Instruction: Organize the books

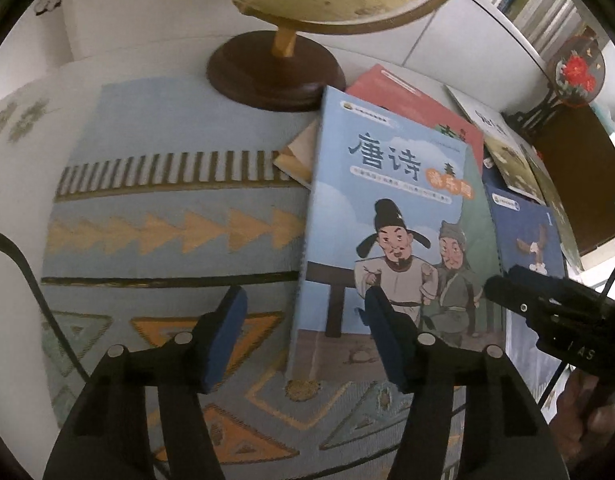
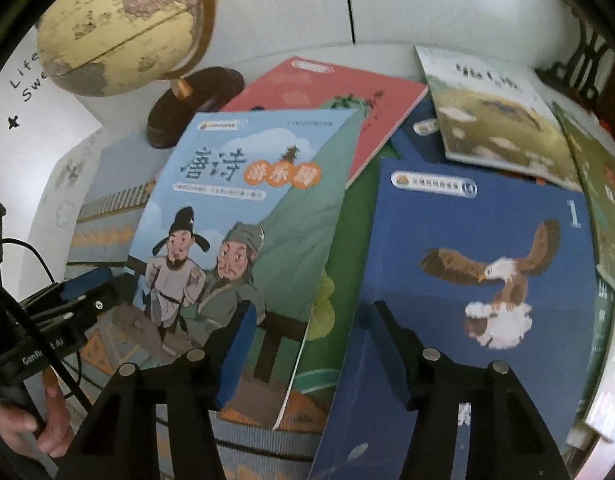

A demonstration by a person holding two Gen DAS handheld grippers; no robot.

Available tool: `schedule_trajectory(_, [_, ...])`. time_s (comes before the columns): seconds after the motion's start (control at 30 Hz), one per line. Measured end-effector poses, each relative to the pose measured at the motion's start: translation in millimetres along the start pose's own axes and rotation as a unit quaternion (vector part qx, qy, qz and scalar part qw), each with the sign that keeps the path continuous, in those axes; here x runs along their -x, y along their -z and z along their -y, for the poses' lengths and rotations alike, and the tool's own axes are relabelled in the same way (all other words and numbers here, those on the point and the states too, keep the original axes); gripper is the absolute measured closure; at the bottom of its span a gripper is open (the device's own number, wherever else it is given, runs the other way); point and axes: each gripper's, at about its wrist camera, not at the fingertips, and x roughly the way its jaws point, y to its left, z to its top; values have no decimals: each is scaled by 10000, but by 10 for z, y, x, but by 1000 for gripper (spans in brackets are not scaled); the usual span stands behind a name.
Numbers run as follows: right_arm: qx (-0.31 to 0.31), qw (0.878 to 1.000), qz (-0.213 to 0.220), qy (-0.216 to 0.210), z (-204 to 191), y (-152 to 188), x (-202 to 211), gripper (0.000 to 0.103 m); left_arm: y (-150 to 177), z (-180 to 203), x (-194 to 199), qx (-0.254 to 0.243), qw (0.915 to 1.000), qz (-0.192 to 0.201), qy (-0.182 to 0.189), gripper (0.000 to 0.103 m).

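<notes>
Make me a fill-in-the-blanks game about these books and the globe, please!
1. The bird on the dark blue book is an ____.
2. The globe stands on a dark ____ base.
3. The light blue book shows ____ cartoon men.
4. The book under the light blue book's top corner is ____.

Missing words: eagle; wooden; two; red

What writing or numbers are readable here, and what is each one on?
"唐诗": title on the light blue picture book with two cartoon men.
"1": top right corner of the dark blue book with an eagle.
"Life" and "Swe", cut off: white wall sign.
"GenRo", partly hidden: black body of the left claw.
Orange title badges, small subtitles and other covers: too blurred.
</notes>
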Motion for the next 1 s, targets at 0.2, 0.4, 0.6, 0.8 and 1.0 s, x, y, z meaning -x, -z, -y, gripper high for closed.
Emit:
schedule_trajectory(0.2, [339,9994,29,37,-132,4,-20,46,16,101,-29,-104,9998,-31,195,45])
schedule_trajectory(0.4, [436,9986,-153,-254,-238,103,-26,46,123,211,-13,-227,9994,-44,258,45])
schedule_trajectory(0.6, [115,9974,-244,-675,3,177,76,45,394,82,234,305,9909,-7,1310,45])
schedule_trajectory(0.8, [49,9960,-251,-858,96,298,143,44,575,10,462,863,9651,124,2468,45])
schedule_trajectory(1.0, [33,9952,-280,-935,95,300,146,43,498,52,354,1183,9635,196,2392,48])
